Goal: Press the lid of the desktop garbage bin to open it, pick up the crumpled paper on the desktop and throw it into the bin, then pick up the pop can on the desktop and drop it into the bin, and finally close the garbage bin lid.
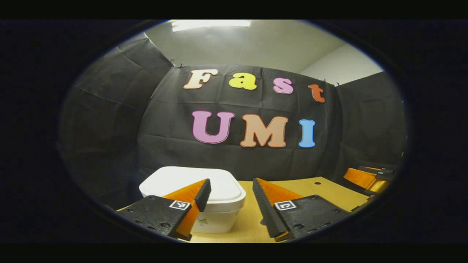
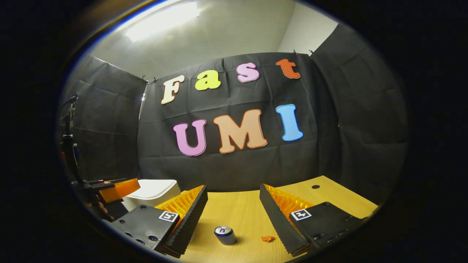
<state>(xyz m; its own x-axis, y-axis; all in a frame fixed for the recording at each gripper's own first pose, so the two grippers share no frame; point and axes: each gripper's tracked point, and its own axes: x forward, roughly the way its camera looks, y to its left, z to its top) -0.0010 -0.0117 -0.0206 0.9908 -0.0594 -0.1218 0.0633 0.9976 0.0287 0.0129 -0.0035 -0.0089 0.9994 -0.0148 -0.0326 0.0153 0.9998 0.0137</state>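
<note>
A white desktop bin (image 1: pixel 204 197) with its flat lid down stands on the wooden desk (image 1: pixel 329 191), just beyond my left gripper's left finger. My left gripper (image 1: pixel 231 184) is open and holds nothing. In the right gripper view the bin (image 2: pixel 151 193) sits at the far left, partly behind the other gripper (image 2: pixel 113 189). A pop can (image 2: pixel 225 234) stands upright on the desk below and between the fingers of my open right gripper (image 2: pixel 233 190). A small orange crumpled paper (image 2: pixel 268 239) lies just right of the can.
The black cloth wall closes the back and both sides of the desk. A round hole (image 2: pixel 315 186) marks the desk top at the far right. A dark stand (image 2: pixel 69 146) rises at the left edge of the right gripper view.
</note>
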